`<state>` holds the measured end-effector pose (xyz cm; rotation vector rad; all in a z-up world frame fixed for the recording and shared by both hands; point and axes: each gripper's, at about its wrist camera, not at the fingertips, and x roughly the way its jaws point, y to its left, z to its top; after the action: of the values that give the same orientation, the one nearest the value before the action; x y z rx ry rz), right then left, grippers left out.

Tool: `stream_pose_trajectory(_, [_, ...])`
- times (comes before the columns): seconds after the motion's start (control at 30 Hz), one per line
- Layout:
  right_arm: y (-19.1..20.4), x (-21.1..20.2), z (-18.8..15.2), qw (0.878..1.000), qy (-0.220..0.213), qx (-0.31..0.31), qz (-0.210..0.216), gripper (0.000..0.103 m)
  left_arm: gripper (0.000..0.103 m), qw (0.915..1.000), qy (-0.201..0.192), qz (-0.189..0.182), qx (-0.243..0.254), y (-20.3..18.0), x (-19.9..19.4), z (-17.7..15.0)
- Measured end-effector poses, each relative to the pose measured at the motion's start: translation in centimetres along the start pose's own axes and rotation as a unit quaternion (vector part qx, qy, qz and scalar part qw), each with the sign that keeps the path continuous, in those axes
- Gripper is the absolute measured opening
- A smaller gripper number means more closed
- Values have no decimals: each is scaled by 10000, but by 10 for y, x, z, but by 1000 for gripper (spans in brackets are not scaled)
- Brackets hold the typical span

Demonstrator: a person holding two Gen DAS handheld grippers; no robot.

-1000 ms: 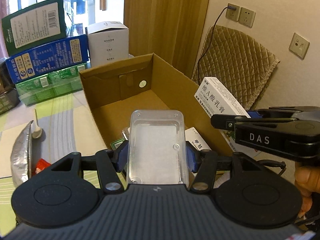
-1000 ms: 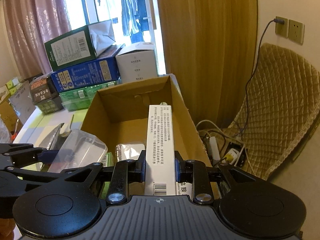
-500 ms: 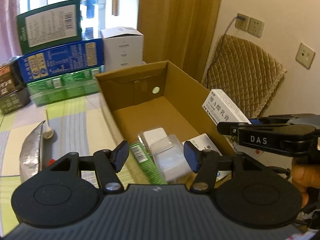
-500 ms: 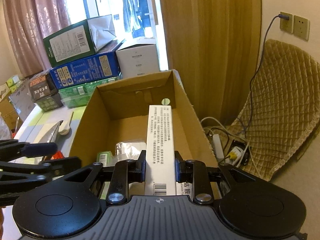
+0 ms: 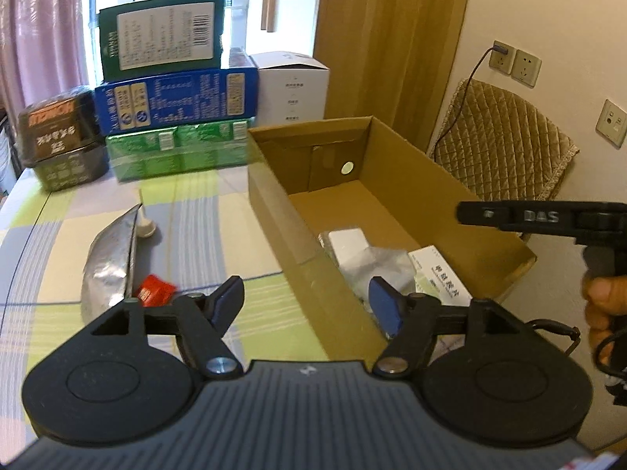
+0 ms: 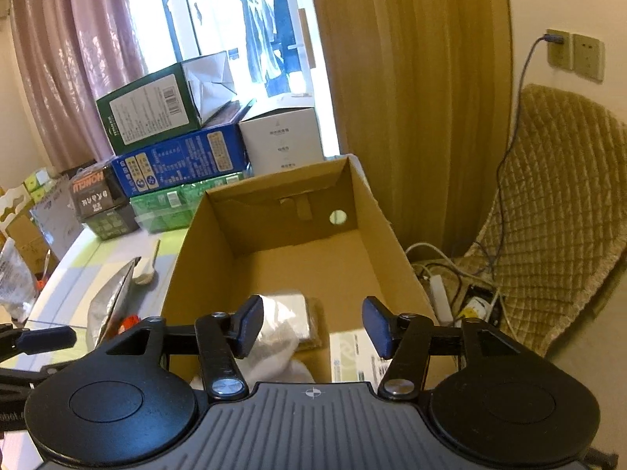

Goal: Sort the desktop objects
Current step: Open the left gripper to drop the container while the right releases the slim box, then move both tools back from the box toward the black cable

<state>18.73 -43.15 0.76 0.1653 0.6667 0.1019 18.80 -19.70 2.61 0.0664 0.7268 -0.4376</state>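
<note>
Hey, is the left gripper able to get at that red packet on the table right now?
Probably yes. The left gripper is open and empty, and the red packet lies uncovered just ahead, beside the silver pouch, outside the cardboard box.

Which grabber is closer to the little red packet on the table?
Left. The left gripper hovers just beside the red packet; the right gripper is farther off, over the cardboard box.
</note>
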Motion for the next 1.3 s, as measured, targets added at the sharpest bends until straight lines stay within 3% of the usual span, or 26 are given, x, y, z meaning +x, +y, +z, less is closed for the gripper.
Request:
stream_pose_trajectory(0.5, [52,-70,-51,9998,5,88,151,83,88,9994,-4,331,-92,26,-61,-40])
stream_pose_trajectory(0.83, [105,-98,-72,9990,88,-330,282,101,101,9983,-100,527,-249,47,-101,-66])
stream_pose_trajectory(1.3, [159,-97,-102,9950,458,-758,459,101,102,9953,-74,773,-577,80,-134,-93])
